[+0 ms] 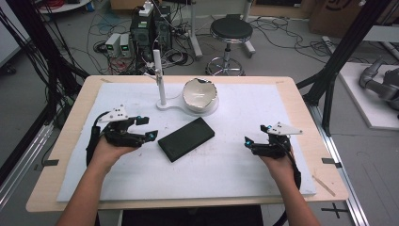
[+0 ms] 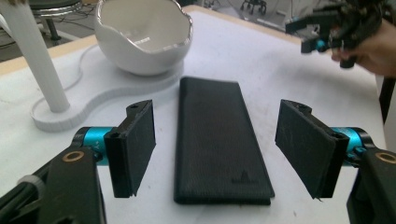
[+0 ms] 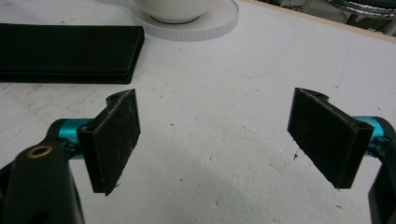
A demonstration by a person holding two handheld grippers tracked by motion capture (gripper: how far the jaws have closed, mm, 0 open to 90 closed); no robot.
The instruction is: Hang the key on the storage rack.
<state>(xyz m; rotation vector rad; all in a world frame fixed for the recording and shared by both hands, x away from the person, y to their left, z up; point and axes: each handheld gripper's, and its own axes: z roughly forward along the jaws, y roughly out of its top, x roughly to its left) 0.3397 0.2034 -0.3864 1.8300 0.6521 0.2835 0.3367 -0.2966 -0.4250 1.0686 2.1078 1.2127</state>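
A flat black wallet [image 1: 186, 139] lies at a slant in the middle of the white mat [image 1: 226, 169]. My left gripper [image 1: 149, 128] rests low just left of it, open. In the left gripper view the wallet [image 2: 219, 116] stretches away between the spread jaws of that gripper [image 2: 215, 147], and neither pad touches it. My right gripper [image 1: 255, 135] stands open to the wallet's right with bare mat between its jaws [image 3: 215, 140]. The wallet [image 3: 70, 51] lies at the upper left of the right gripper view.
A white bowl [image 1: 200, 94] with a wavy rim sits on a white stand base [image 1: 170, 105] that carries an upright post [image 1: 159, 77], just behind the wallet. The wooden table edge [image 1: 188, 203] frames the mat. A stool [image 1: 230, 30] and cables lie beyond the table.
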